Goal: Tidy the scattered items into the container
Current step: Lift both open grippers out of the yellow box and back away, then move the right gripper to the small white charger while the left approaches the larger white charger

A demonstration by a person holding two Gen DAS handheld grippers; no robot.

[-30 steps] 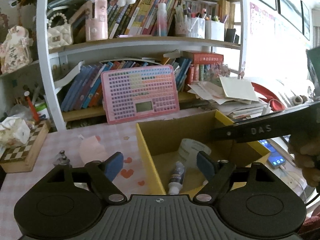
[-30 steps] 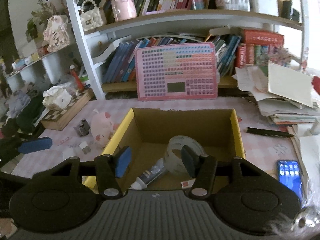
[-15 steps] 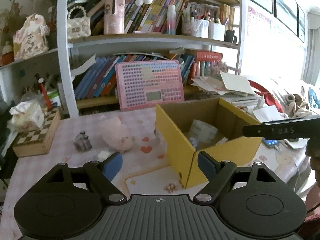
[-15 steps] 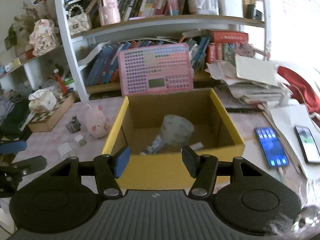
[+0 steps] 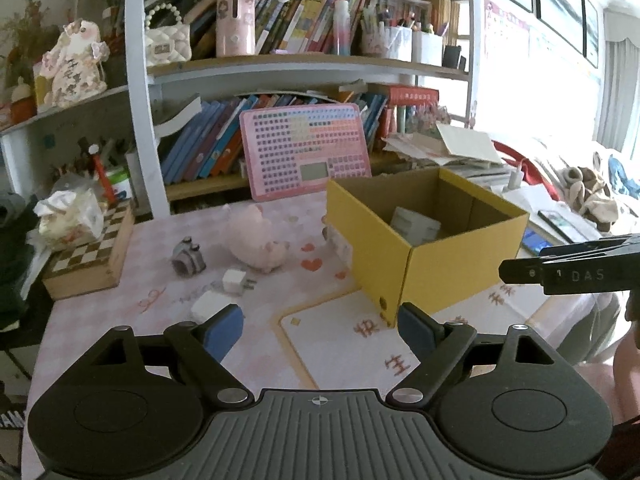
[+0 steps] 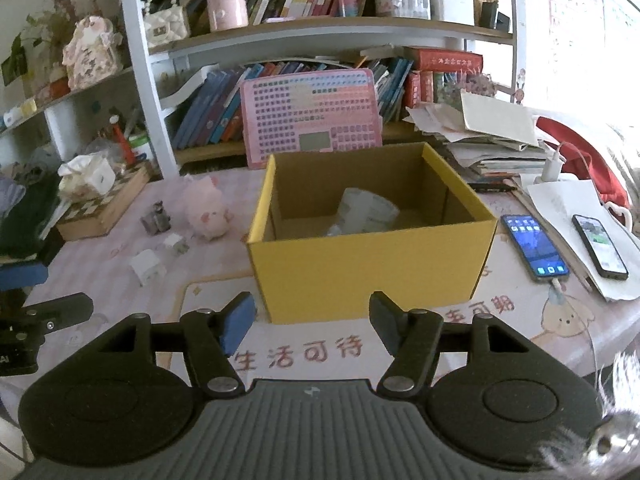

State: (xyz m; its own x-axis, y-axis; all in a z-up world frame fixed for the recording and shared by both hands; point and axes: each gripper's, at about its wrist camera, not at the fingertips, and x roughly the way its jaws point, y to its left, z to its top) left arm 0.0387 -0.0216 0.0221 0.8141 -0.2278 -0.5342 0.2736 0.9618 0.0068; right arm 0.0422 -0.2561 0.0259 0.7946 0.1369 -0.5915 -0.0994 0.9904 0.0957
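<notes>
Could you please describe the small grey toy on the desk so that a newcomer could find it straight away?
Start at the yellow box and look left, past the pink plush pig. The small grey toy stands between the pig and the chequered board, the only dark item among white plugs.

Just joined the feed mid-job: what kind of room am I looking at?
Probably a home study or child's desk: packed bookshelf, pink patterned tablecloth, pink plush pig beside the yellow cardboard box.

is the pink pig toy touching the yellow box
Apart. The right wrist view shows bare tablecloth between the pink pig toy and the left wall of the yellow box.
</notes>
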